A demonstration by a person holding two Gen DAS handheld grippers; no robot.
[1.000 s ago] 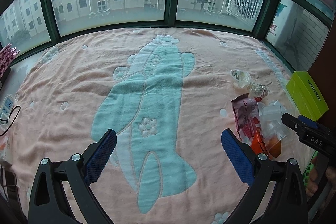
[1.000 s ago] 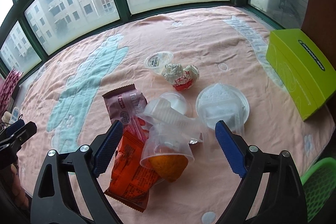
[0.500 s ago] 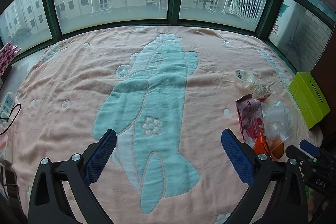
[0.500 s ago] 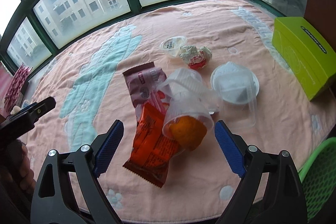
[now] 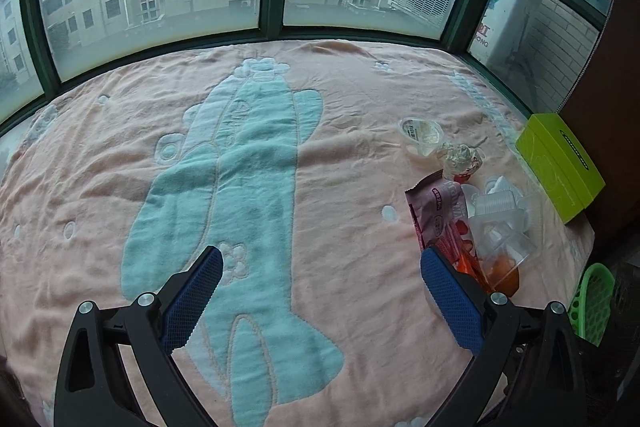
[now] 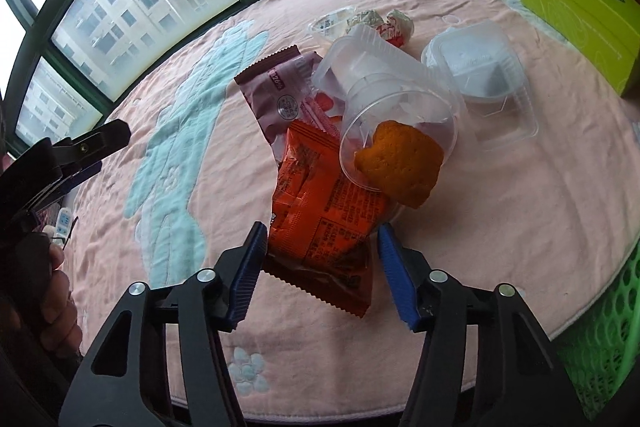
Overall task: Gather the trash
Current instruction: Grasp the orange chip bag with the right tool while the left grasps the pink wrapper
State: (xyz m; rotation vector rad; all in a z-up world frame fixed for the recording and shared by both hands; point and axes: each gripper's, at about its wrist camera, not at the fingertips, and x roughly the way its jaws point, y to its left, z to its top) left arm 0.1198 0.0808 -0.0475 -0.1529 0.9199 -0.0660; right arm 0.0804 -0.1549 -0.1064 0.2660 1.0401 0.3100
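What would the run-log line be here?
right gripper: closing around orange wrapper | left gripper: open, empty | green basket: beside

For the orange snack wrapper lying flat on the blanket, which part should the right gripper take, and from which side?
Its near crimped end, approached from the blanket's front edge. The orange wrapper lies flat with that end free, between the closing jaws of the right gripper; its far end is pinned under the tipped clear cup and overlaps the pink wrapper.
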